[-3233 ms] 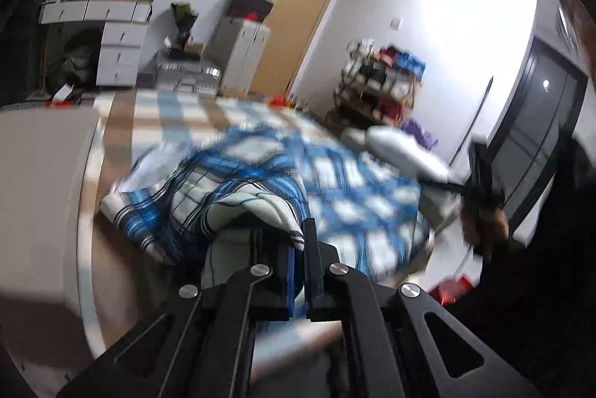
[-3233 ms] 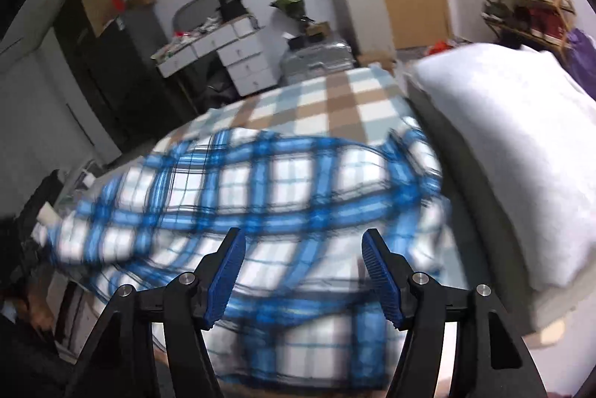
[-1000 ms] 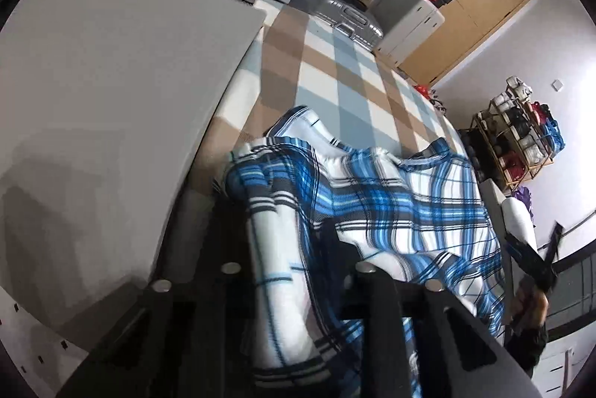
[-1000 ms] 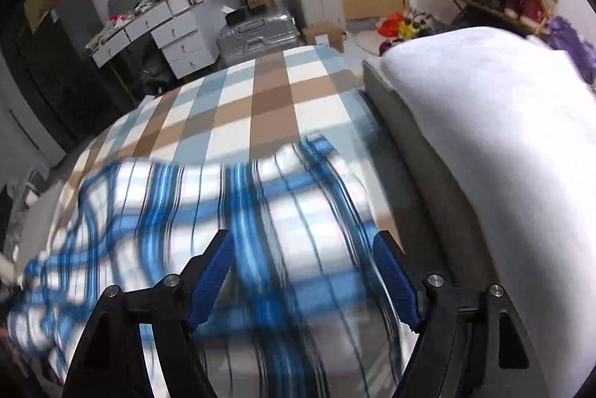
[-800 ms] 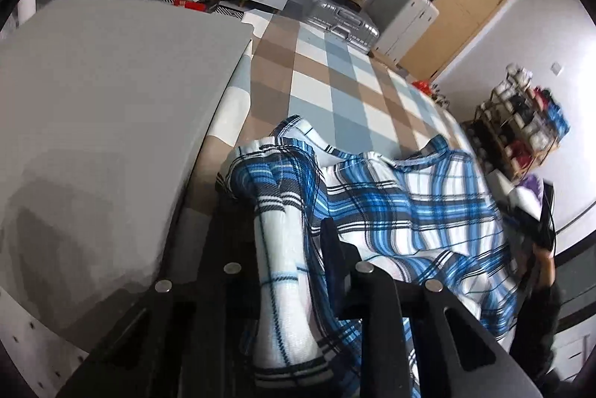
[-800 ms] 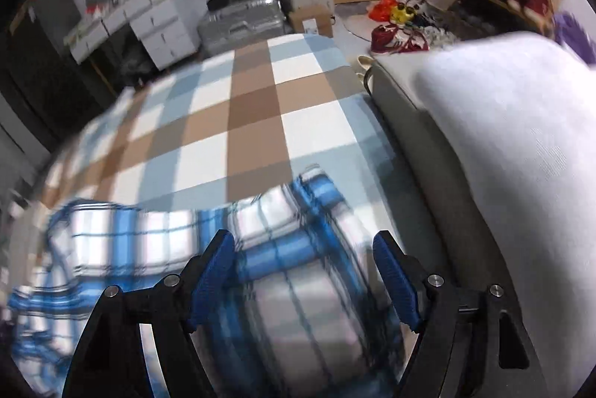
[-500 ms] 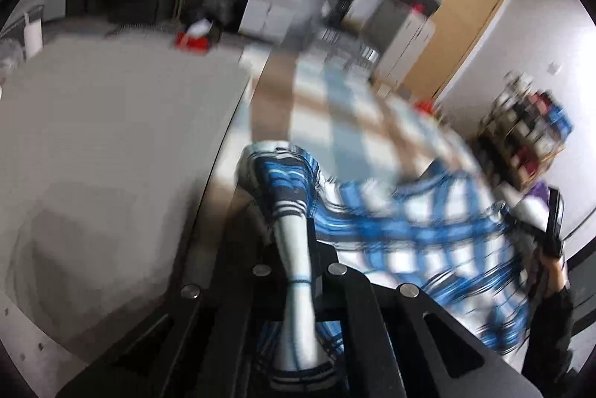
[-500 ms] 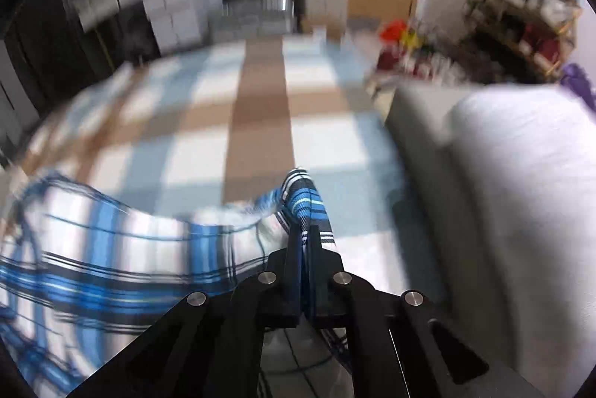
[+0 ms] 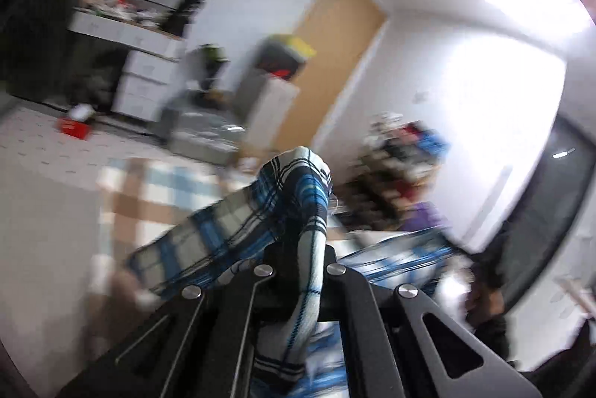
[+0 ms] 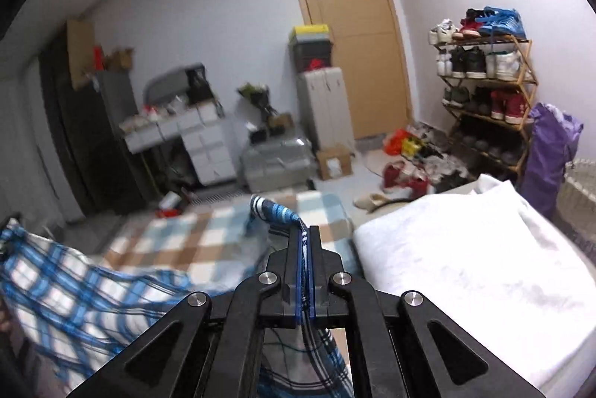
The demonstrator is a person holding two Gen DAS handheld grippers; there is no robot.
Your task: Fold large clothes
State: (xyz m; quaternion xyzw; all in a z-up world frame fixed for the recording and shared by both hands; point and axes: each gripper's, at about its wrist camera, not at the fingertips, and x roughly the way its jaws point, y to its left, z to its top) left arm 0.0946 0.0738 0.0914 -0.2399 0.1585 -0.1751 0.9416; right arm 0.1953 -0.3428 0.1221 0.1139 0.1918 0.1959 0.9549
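Right wrist view: right gripper (image 10: 305, 237) clamped on thin edge of plaid shirt (image 10: 67, 290), cloth sagging left over checked bed (image 10: 208, 230). Left gripper (image 9: 298, 260) pinches thick bunch. Risk: thin edge slips if pulled taut; uneven grips give skewed fold.

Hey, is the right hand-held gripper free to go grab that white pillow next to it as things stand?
Probably not yet. The right hand-held gripper is shut on the plaid garment, so it would have to let go first. The white pillow itself lies uncovered just beside it, with nothing between.
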